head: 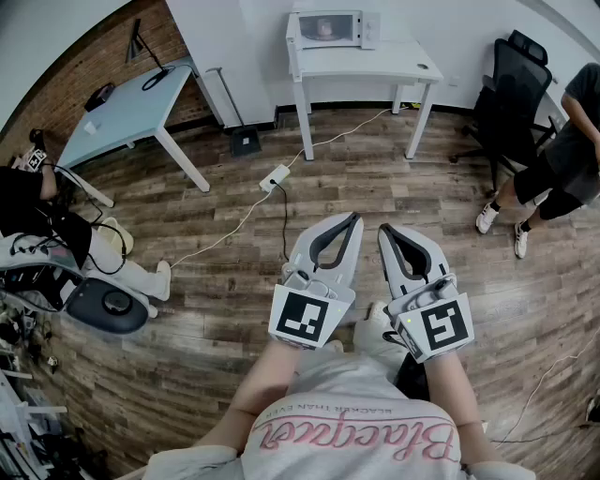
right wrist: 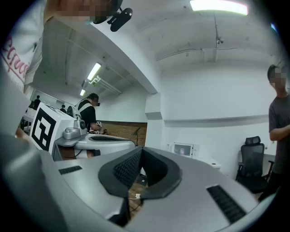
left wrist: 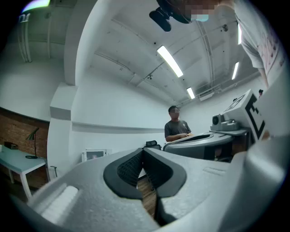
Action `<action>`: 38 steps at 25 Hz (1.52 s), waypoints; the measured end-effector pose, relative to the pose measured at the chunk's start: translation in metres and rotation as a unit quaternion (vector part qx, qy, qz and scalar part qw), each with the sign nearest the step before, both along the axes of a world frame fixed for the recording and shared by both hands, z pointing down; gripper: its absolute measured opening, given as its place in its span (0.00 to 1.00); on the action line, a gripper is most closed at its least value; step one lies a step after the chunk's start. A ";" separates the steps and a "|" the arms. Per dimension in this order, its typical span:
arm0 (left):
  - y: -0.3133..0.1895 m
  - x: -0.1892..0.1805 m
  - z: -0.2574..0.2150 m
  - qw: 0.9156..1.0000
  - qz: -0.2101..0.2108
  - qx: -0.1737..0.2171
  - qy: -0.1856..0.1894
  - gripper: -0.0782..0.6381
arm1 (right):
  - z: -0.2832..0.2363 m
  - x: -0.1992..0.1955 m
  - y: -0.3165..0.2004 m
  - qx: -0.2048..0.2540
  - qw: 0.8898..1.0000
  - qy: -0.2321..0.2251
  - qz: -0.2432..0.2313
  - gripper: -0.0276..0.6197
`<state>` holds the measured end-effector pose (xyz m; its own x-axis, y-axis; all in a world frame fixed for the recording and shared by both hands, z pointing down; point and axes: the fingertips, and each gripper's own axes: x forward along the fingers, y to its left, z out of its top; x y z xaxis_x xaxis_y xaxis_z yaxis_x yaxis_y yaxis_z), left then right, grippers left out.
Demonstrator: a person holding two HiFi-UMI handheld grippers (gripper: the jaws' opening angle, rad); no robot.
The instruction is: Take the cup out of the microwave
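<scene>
Hovering side by side, left claw [head: 352, 218] and right claw [head: 385, 229] are pinching shut on nothing. Far ahead, the microwave [head: 330, 28] is facing them, lying crosswise.

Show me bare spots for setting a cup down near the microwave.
The white table is bare from the white microwave rightwards, almost to its right edge. The pale blue desk is more crowded: a black lamp and cable.

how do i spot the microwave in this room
Against the far wall, find the white table between the pale blue desk and the black office chair. The microwave sits on its left end: a white box with a window door, the biggest thing on that tabletop.
</scene>
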<state>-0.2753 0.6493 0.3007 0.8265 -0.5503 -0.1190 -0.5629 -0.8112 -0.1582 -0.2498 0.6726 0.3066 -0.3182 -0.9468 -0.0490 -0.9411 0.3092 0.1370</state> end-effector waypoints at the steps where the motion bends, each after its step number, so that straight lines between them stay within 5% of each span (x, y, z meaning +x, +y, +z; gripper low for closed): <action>1: -0.001 0.003 0.001 1.000 -0.002 0.003 -0.006 0.12 | 0.001 0.002 -0.001 0.000 1.000 0.001 -0.002 0.06; 38: -0.230 0.170 -0.006 0.996 -0.085 0.002 -0.003 0.12 | -0.004 0.168 -0.237 0.012 0.996 -0.002 -0.086 0.06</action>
